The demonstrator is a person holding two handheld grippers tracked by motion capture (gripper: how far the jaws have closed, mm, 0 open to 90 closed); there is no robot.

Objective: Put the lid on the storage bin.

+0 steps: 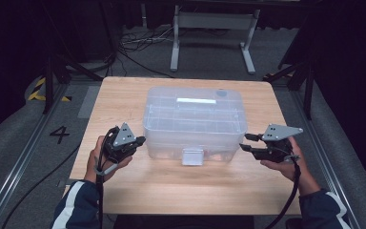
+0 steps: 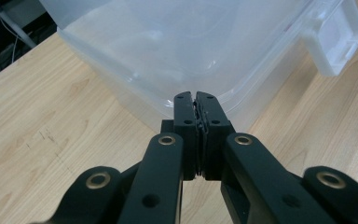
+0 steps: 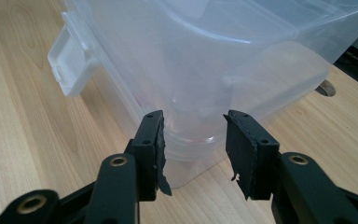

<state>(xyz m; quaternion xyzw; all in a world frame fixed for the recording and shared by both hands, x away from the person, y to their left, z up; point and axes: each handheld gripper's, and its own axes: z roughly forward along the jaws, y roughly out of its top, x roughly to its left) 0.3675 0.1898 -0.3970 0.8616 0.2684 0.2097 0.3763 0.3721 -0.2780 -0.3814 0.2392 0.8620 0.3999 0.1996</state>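
Left tongs (image 1: 140, 140) sit pinched together, holding nothing, tips right at the near-left corner of the clear lidded plastic storage box (image 1: 194, 121). That box rests mid-worktop (image 1: 124, 95) on pale wood, long axis running left to right, white latch (image 1: 192, 156) facing the near edge. On to the right tongs (image 1: 246, 142): partly spread, empty, jaws bracketing the near-right corner without pressing. Both hands flank the box; the left looks a touch nearer.
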